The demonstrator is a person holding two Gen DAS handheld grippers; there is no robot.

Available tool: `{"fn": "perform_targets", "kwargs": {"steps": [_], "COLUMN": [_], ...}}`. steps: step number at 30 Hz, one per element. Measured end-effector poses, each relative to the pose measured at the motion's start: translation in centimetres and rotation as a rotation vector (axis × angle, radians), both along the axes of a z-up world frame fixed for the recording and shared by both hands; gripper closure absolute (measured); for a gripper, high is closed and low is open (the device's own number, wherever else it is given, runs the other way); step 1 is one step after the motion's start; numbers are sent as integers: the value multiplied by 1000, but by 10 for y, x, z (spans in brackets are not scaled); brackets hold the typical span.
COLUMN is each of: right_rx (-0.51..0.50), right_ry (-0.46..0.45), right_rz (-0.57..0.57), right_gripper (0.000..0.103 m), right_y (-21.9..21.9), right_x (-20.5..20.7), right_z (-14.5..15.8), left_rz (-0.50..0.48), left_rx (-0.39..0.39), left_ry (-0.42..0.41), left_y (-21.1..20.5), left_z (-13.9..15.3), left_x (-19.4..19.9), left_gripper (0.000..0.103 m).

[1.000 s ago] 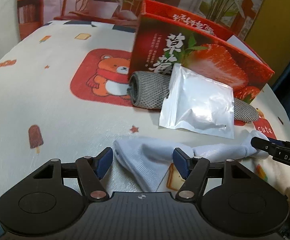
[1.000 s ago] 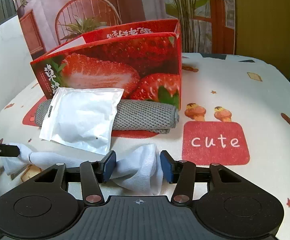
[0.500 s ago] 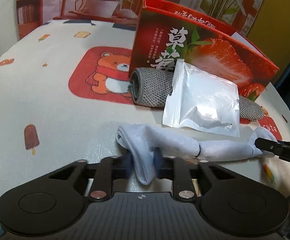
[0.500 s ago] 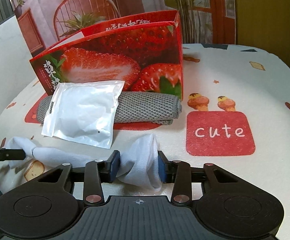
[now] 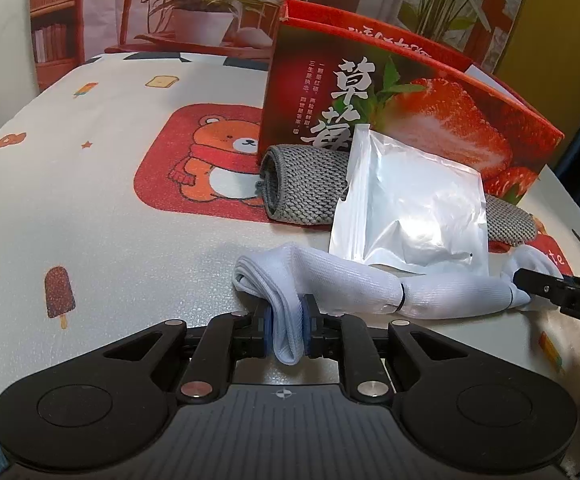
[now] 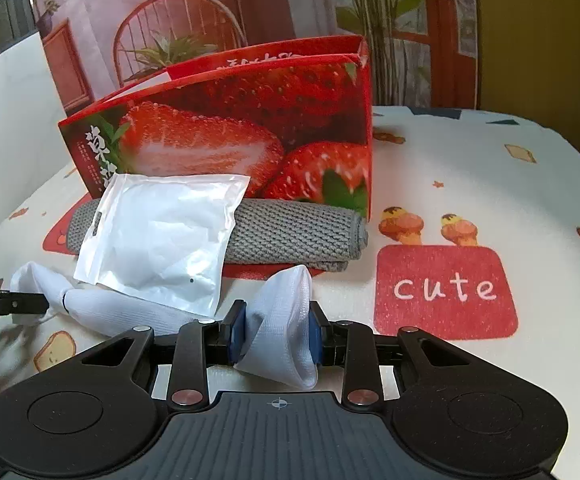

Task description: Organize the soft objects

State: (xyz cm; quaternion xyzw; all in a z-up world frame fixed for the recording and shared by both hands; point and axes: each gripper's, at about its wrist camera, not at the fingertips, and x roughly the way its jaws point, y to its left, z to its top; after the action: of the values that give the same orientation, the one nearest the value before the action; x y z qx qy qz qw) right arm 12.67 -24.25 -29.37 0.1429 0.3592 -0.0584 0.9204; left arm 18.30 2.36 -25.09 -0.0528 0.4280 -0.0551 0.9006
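Observation:
A long white sock [image 5: 350, 280] lies across the patterned tablecloth in front of a white plastic pouch [image 5: 414, 208]. My left gripper [image 5: 287, 328] is shut on the sock's left end, and the cloth bunches between the blue pads. In the right wrist view my right gripper [image 6: 275, 332] has the sock's [image 6: 129, 308] other end between its pads. Its jaws are closing and press on the cloth. The pouch [image 6: 157, 232] leans on a rolled grey knitted cloth [image 6: 290, 236].
A red strawberry-printed box [image 5: 410, 92] stands open-topped right behind the grey cloth [image 5: 306, 188]. The tablecloth [image 6: 446, 292] stretches to the right with its "cute" patch, and to the left with a bear patch [image 5: 209, 168]. Plants and a chair back show beyond the table.
Both grippers went from open around the sock's ends to closed on them, the left one pinching tight. The sock's ends are bunched and lifted slightly. Neither hand has shifted much.

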Motion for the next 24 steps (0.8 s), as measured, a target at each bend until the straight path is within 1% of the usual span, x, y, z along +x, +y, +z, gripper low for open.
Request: {"fn": "perform_targets", "kwargs": {"steps": [7, 8, 10, 14, 24], "right_rx": [31, 43, 75, 134, 119], "right_ry": [4, 8, 9, 8, 29], "right_rz": [-17, -24, -45, -81, -74], "right_gripper": [73, 72, 68, 67, 67], "right_y": [-2, -4, -7, -15, -12], "right_x": [-1, -2, -4, -10, -12], "right_z": [0, 1, 1, 2, 6], "left_rz": [2, 3, 7, 9, 6], "left_rx": [-6, -10, -20, -22, -21], "left_ry": [2, 2, 4, 4, 4], "left_y": [1, 1, 3, 3, 3], "left_z": [0, 0, 0, 0, 0], "left_x": [0, 0, 0, 0, 1], "left_gripper": [86, 86, 86, 86, 86]}}
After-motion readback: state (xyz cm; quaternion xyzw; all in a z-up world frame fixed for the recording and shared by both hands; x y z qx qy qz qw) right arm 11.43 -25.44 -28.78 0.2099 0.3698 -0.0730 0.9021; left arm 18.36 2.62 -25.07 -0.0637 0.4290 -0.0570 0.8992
